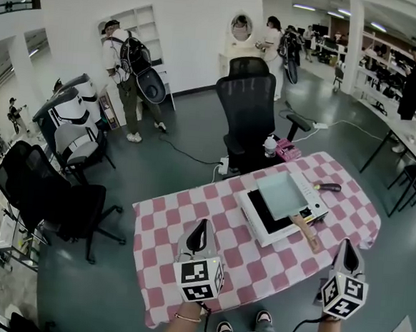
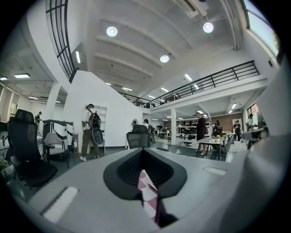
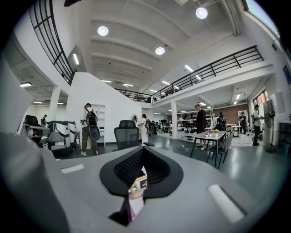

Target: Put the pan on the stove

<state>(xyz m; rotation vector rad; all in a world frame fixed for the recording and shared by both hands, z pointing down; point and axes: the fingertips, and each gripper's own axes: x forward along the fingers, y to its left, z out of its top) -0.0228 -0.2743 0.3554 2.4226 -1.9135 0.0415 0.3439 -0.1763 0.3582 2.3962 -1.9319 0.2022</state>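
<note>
A square pale grey pan sits on the white cooker with a black glass top, on the pink-checked table. Its wooden handle points toward me. My left gripper hovers over the cloth, left of the cooker, its jaws shut on nothing. My right gripper is right of the handle's end, apart from it, with its jaws together too. The left gripper view shows only a sliver of checked cloth between the closed jaws. Through the same slit in the right gripper view I see the handle.
A dark-handled utensil lies on the cloth right of the cooker. A black office chair stands behind the table, with a pink item and a white bottle near the far edge. Another black chair is left; people stand far off.
</note>
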